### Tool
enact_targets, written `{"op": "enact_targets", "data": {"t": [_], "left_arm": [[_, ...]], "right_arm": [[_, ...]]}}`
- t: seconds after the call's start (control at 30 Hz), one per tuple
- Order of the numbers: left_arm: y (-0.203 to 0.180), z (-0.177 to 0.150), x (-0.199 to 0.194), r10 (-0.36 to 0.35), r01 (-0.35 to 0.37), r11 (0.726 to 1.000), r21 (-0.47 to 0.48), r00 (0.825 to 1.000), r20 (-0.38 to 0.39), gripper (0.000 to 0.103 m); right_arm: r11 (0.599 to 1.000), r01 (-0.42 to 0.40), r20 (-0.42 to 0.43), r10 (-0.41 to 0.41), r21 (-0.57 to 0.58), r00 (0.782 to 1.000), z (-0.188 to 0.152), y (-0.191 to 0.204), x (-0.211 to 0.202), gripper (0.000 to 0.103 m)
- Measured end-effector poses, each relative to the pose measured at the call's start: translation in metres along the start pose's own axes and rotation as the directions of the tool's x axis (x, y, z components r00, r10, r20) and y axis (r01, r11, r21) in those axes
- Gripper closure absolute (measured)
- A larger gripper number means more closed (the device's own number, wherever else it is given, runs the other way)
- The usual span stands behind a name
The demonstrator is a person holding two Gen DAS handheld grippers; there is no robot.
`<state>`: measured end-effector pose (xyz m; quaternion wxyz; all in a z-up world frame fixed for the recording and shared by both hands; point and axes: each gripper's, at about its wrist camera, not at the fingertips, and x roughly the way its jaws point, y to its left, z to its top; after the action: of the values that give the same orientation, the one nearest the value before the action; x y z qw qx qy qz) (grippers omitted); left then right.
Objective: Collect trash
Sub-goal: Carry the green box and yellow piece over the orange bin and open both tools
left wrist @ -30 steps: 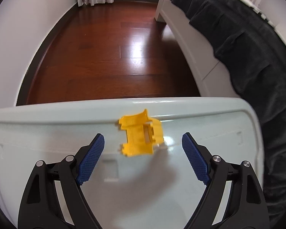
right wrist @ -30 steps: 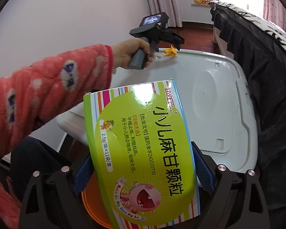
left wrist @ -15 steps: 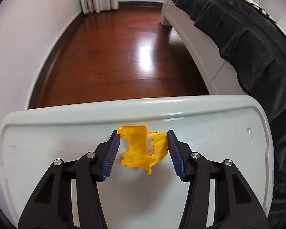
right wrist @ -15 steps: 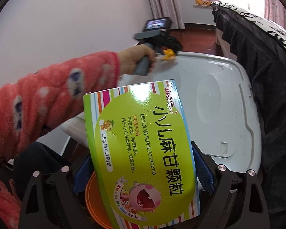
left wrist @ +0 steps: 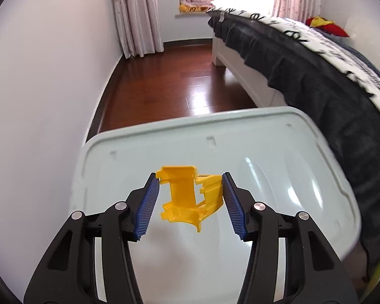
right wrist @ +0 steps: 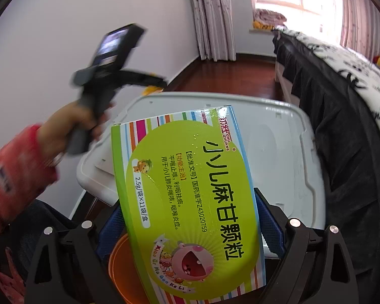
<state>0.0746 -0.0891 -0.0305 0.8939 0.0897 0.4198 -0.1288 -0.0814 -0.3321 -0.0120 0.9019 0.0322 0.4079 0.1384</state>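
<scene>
My left gripper (left wrist: 190, 197) is shut on a yellow plastic piece (left wrist: 187, 197) and holds it in the air above the pale blue bin lid (left wrist: 278, 152). The left gripper also shows blurred in the right wrist view (right wrist: 152, 82), raised above the lid's far left corner. My right gripper (right wrist: 187, 223) is shut on a green medicine box (right wrist: 187, 197), held over an orange bucket (right wrist: 121, 266) beside the white lid (right wrist: 286, 152).
A bed with a dark cover (left wrist: 316, 76) runs along the right of the lid. A white wall (left wrist: 38, 101) stands to the left. Dark wooden floor (left wrist: 177, 88) lies beyond, with curtains (left wrist: 136, 12) at the far wall.
My left gripper closed on the yellow piece, then lifted it off the lid and tilted up. The right gripper kept hold of the box and barely moved.
</scene>
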Motion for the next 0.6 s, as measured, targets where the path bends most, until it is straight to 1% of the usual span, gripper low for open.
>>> {"op": "enact_targets", "data": {"t": [0.03, 0.07, 0.13, 0.3, 0.43, 0.53, 0.6], "left_arm": [[0.003, -0.013, -0.021, 0.0, 0.0, 1.0, -0.004, 1.0, 0.017, 0.053], [0.005, -0.02, -0.033, -0.007, 0.007, 1.0, -0.005, 1.0, 0.022, 0.053], [0.006, -0.046, -0.066, -0.002, 0.002, 1.0, -0.002, 0.999, 0.037, 0.053], [0.007, -0.099, -0.121, -0.027, 0.028, 0.999, -0.014, 0.998, 0.056, 0.053], [-0.002, -0.138, -0.143, -0.055, 0.055, 0.998, -0.016, 0.998, 0.039, 0.053], [-0.012, -0.17, -0.145, -0.093, 0.093, 0.996, -0.018, 0.996, 0.001, 0.053], [-0.016, -0.187, -0.139, -0.122, 0.121, 0.992, -0.029, 0.992, -0.034, 0.053]], "right_arm": [[1.0, 0.0, 0.008, 0.0, -0.001, 1.0, 0.0, 0.003, -0.005, 0.014], [1.0, -0.002, 0.015, 0.002, -0.001, 1.0, 0.001, 0.006, -0.009, 0.014], [1.0, 0.0, 0.03, 0.0, -0.013, 1.0, 0.002, 0.014, -0.02, 0.014], [1.0, -0.003, 0.045, 0.004, -0.029, 0.999, -0.006, 0.035, -0.047, 0.014], [0.999, 0.003, 0.024, -0.002, -0.041, 1.0, -0.022, 0.05, -0.06, 0.014], [1.0, 0.011, -0.009, -0.012, -0.027, 1.0, -0.039, 0.053, -0.061, 0.014], [1.0, 0.007, -0.05, -0.007, 0.001, 0.999, -0.052, 0.051, -0.054, 0.013]]}}
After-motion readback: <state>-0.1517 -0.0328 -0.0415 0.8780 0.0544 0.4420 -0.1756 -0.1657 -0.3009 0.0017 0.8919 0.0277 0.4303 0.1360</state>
